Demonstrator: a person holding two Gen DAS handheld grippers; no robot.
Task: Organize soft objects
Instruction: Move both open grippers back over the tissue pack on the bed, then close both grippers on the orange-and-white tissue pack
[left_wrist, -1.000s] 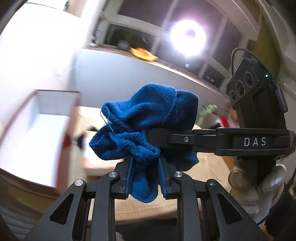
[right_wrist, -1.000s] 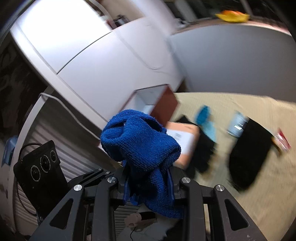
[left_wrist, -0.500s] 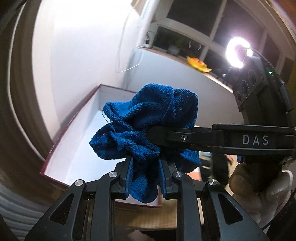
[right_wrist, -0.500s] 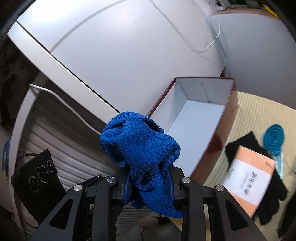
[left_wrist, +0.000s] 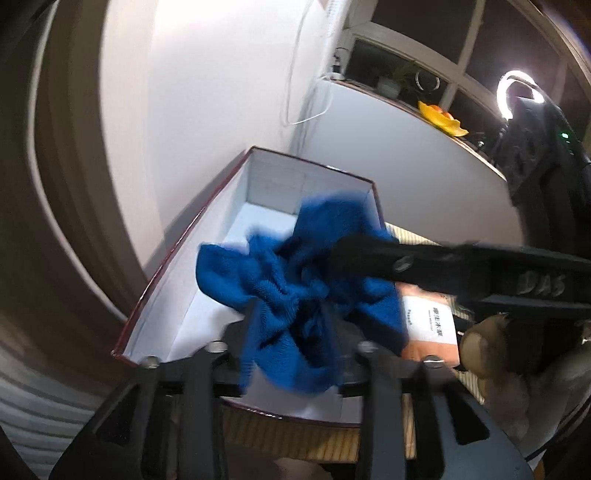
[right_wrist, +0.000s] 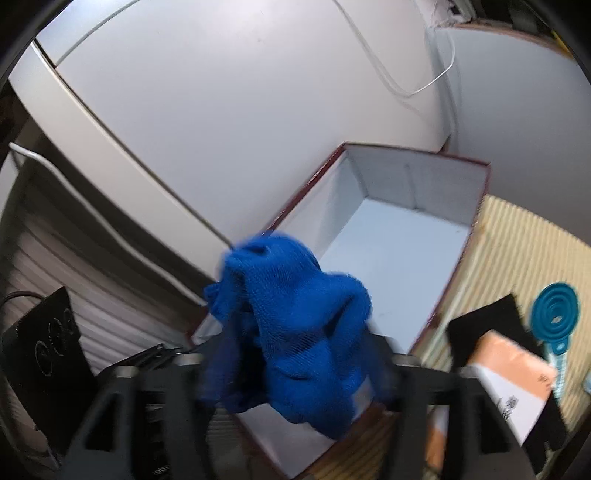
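A crumpled blue towel (left_wrist: 295, 291) hangs between both grippers over the near end of an open box (left_wrist: 266, 192) with dark red sides and a white inside. My left gripper (left_wrist: 291, 332) has spread its jaws wider around the towel's lower part. My right gripper (right_wrist: 295, 354) has also spread, and the towel (right_wrist: 295, 325) sags between its fingers. The right gripper's finger (left_wrist: 424, 264) crosses the left wrist view from the right and touches the towel. The box (right_wrist: 406, 236) holds nothing else that I can see.
A white wall stands behind the box. On the woven mat (right_wrist: 517, 236) to the right lie an orange packet (right_wrist: 506, 373) on black cloth (right_wrist: 484, 321) and a teal collapsible funnel (right_wrist: 556, 310). The orange packet also shows in the left wrist view (left_wrist: 428, 325).
Both grippers carried the towel leftwards until it hung over the box, then lowered it. Both pairs of jaws have spread apart, and the towel is blurred and sagging.
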